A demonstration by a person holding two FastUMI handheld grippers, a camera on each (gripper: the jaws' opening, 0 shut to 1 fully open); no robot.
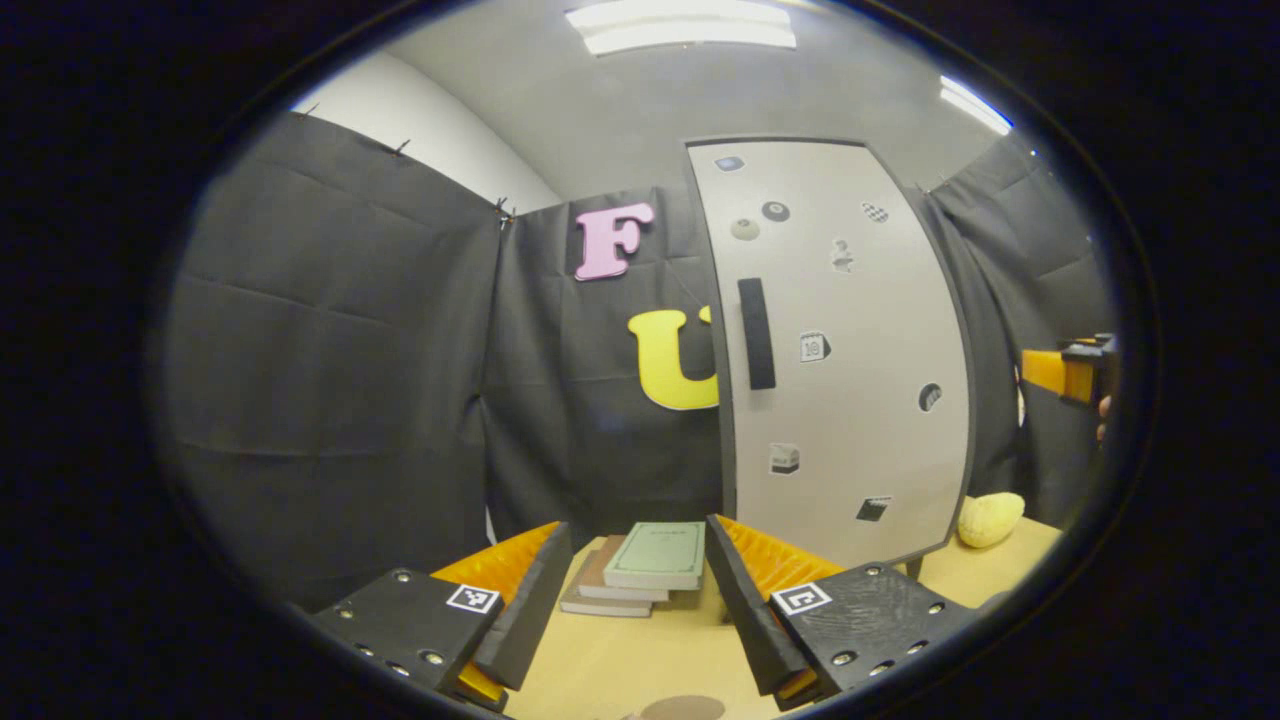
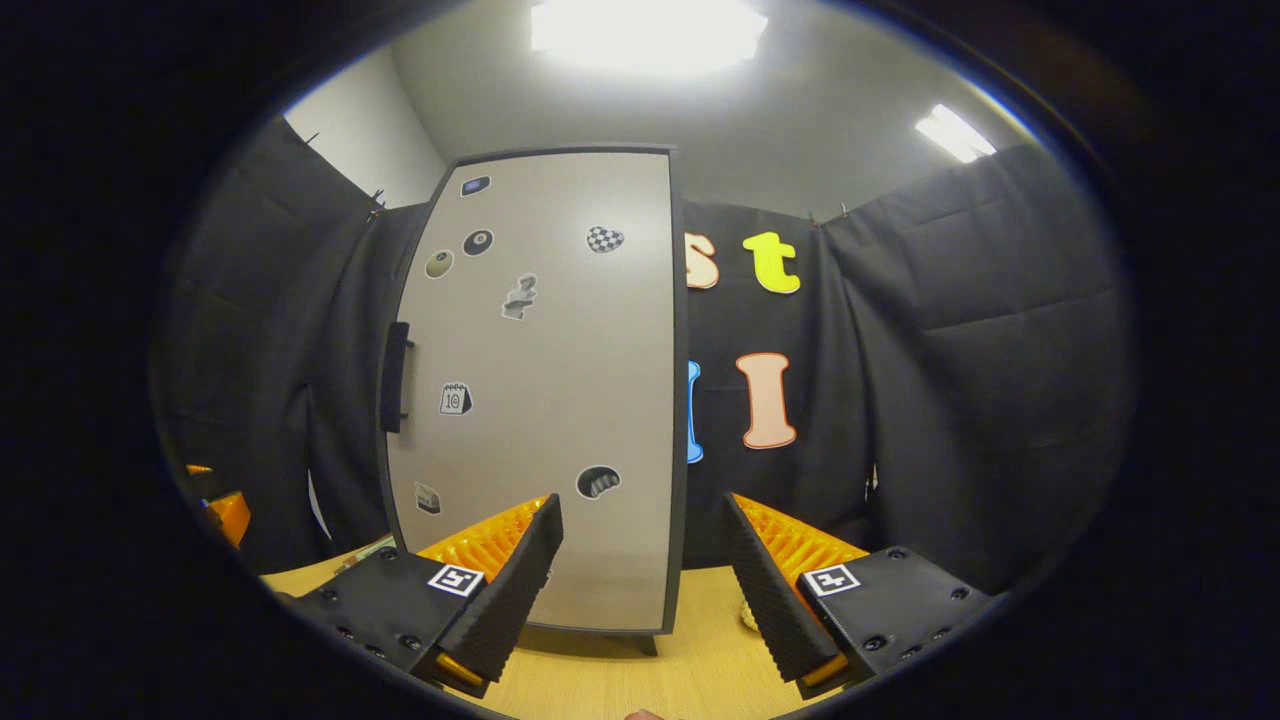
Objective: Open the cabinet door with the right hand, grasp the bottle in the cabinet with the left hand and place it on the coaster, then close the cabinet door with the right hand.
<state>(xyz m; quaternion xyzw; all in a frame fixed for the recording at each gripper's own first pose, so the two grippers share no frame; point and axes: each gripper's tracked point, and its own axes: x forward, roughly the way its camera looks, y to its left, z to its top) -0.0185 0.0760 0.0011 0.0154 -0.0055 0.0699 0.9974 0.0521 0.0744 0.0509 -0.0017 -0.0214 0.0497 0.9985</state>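
Book stack (image 1: pixel 640 570) on table (image 1: pixel 620 670); yellow object, maybe sponge (image 1: pixel 990 519), near edge.

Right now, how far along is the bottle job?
Nothing looks done. The grey cabinet door with the black handle is shut, so no bottle is out. Right gripper and left gripper are open, holding nothing. Left: open the door, move the bottle to the coaster, close.

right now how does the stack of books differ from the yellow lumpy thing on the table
The stack of books is flat and boxy, with a pale green cover on top; the yellow lumpy thing is one rounded piece. The books lie left of the cabinet door, straight ahead of the left claw; the yellow thing sits by the door's right lower edge. Both rest on the wooden table.
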